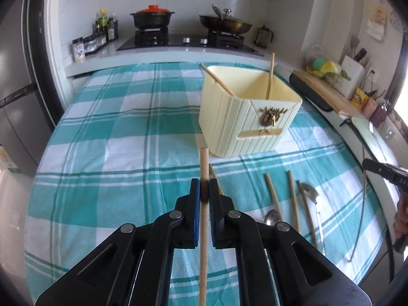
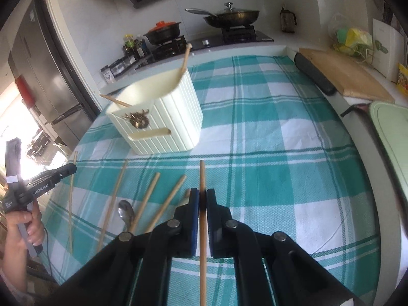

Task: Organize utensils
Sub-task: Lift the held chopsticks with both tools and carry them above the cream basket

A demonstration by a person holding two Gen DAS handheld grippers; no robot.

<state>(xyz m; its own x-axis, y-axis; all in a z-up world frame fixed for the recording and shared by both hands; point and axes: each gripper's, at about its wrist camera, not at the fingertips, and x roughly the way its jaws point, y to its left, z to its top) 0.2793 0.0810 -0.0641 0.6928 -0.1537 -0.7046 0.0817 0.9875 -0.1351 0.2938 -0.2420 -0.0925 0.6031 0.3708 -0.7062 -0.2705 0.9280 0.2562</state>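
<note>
Tongs: left tongs point(image 1: 204, 191) clamp round wooden chopstick point(image 1: 204, 168) | right tongs point(image 2: 202, 199) clamp another chopstick point(image 2: 202, 176)

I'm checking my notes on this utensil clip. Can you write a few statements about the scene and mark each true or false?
1. The left gripper is shut on a chopstick. True.
2. The right gripper is open and holds nothing. False: it is shut on a wooden chopstick.
3. The cream bin already holds two chopsticks. True.
4. The bin lies tipped on its side. False: it stands upright on the checked cloth.
5. A metal spoon lies on the cloth. True.
</note>
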